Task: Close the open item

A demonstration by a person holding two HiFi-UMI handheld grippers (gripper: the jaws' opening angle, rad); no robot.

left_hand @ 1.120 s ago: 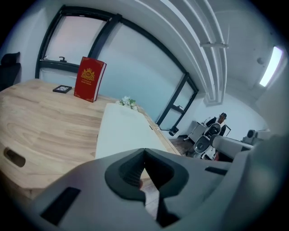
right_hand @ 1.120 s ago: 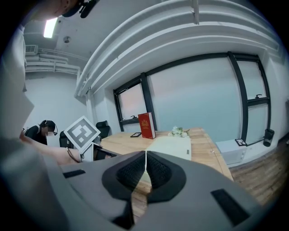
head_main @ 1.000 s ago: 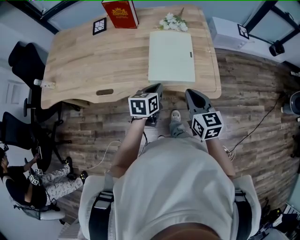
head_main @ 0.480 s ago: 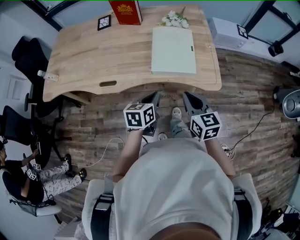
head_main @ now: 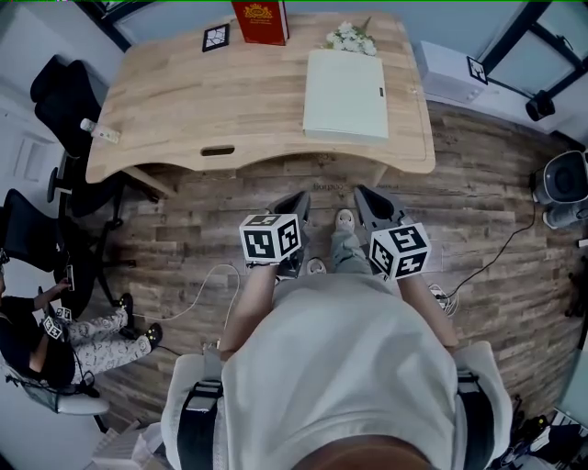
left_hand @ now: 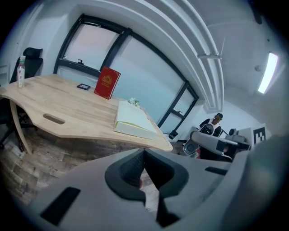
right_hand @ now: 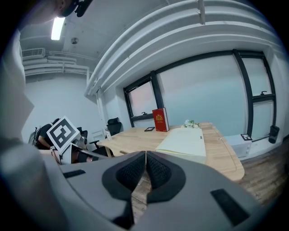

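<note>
A flat pale-green case (head_main: pixel 344 95) lies shut on the wooden desk (head_main: pixel 184 110); it also shows in the left gripper view (left_hand: pixel 133 121) and the right gripper view (right_hand: pixel 187 142). My left gripper (head_main: pixel 296 206) and right gripper (head_main: pixel 364 199) hang over the wooden floor, well short of the desk's near edge and apart from the case. Both point toward the desk. In the left gripper view my left gripper (left_hand: pixel 144 155) has its pads pressed together with nothing between them. My right gripper (right_hand: pixel 146 159) is likewise shut and empty.
A red book (head_main: pixel 262 20), a marker card (head_main: pixel 216 37) and white flowers (head_main: pixel 351 39) stand at the desk's far edge; a bottle (head_main: pixel 101 133) lies at its left end. Office chairs (head_main: pixel 55 92) stand left, a seated person (head_main: pixel 37 340) lower left, a white box (head_main: pixel 459 69) right.
Both grippers have drawn back from the desk's near edge toward my body and now hang over the floor. The desk and the case sit farther off. The jaws stayed shut.
</note>
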